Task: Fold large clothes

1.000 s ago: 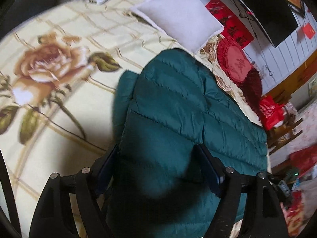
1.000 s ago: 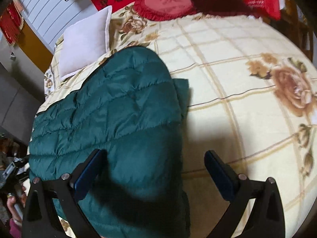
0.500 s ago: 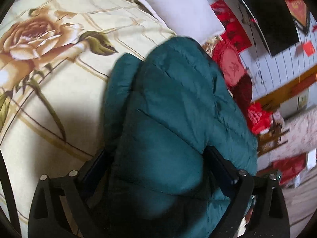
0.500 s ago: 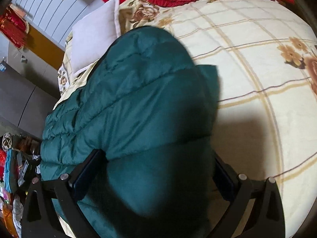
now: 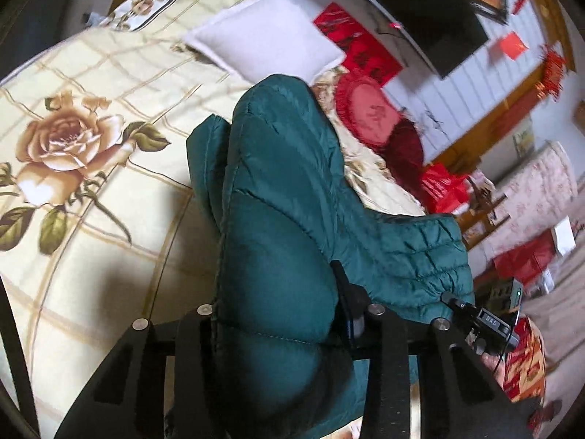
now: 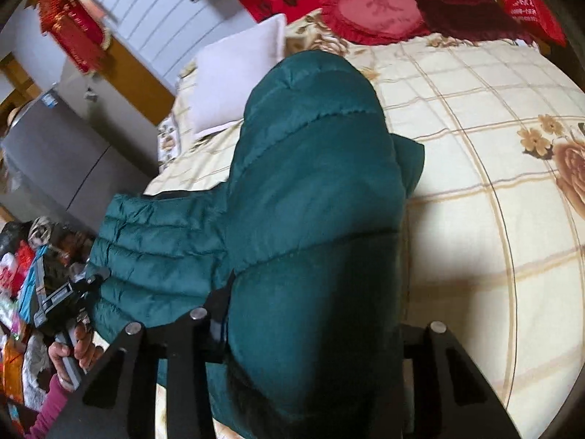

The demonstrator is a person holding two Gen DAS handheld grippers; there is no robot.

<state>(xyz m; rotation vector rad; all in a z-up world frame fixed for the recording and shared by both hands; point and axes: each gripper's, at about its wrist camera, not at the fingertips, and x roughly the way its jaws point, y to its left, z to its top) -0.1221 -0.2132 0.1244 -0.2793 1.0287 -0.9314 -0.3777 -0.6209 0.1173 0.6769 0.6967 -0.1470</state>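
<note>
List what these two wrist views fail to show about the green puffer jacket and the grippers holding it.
- Left wrist view: the green puffer jacket bulges over the left gripper, hiding its pads.
- Right wrist view: the jacket covers the right gripper; the right-hand finger is buried.
- Both views: the jacket's near hem is cut off by the bottom edge.
- Bed under the jacket: hidden.

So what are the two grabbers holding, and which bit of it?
Both hold the puffy dark green quilted jacket. The left gripper and right gripper have just closed on bunched padding along its near edge, one at each end.
</note>
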